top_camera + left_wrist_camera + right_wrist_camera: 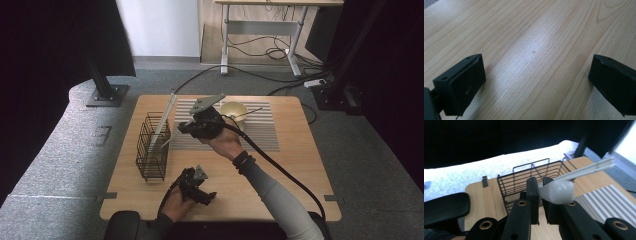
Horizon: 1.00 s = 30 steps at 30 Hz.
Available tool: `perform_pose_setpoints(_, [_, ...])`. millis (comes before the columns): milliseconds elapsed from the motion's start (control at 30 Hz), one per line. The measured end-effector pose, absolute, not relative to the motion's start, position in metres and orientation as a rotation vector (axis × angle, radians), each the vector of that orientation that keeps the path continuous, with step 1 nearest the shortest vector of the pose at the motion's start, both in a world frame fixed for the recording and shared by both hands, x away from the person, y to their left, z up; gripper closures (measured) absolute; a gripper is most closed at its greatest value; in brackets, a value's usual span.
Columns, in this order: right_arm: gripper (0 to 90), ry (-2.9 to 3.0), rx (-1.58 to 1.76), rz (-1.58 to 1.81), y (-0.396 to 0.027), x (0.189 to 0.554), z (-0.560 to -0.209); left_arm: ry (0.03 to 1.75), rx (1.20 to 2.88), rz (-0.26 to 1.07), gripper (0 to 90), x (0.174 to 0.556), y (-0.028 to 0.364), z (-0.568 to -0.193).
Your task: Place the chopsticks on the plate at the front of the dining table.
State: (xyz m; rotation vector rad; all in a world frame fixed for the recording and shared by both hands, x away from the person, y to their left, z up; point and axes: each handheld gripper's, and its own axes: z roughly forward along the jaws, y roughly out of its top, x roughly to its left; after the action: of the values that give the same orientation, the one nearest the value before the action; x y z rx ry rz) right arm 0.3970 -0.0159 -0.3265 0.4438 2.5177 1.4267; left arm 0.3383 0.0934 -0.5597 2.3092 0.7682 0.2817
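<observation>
A black wire basket (152,146), made of thin vertical rods in a tall rectangular frame, is standing toward the left side of the light wooden table (300,165), whose grain is running in long pale streaks. Long white sticks (164,120) are leaning out of the basket's top, tilting up and to the right. Just right of the basket, the right gripper (183,128) is hovering above a grey ribbed mat (265,131) with fine parallel ridges; its black jaws are standing almost together, pinching a white plastic spoon (557,191), the smooth rounded bowl of which is bulging out beside the jaw tips in the right gripper view. In that view the spoon is lying directly in front of the basket's open top, with the white sticks crossing just behind it. Near the front edge of the table, the left gripper (206,196) is resting low in the person's left hand (175,204), well apart from the basket and the spoon; its two matte black jaws are standing wide apart, with bare wood between them. Behind the right gripper, a cream round bowl (233,111) is sitting on the mat with a thin dark stick across its rim. Grey speckled carpet (60,165) is surrounding the table, cables are trailing under a white-legged desk (260,30) at the back, and dark curtains are hanging at both sides.
</observation>
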Motion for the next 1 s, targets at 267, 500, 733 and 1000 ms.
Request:
perform_pose_setpoints(267, [82.9,2.452,0.469,1.424,-0.033,0.395,-0.312,0.767,2.311,0.282,0.2,0.338,0.093,-0.560])
perform_pose_setpoints(500, [82.9,2.414,0.491,1.412,-0.053,0.393,-0.305,0.768,2.310,0.281,0.2,0.338,0.094,-0.560])
perform_pose_setpoints(733, [82.9,2.381,0.517,1.410,-0.076,0.391,-0.306,0.768,2.309,0.281,0.2,0.338,0.093,-0.560])
perform_pose_setpoints(1000, [82.9,2.360,0.547,1.393,-0.097,0.386,-0.314,0.768,2.308,0.280,0.3,0.338,0.094,-0.560])
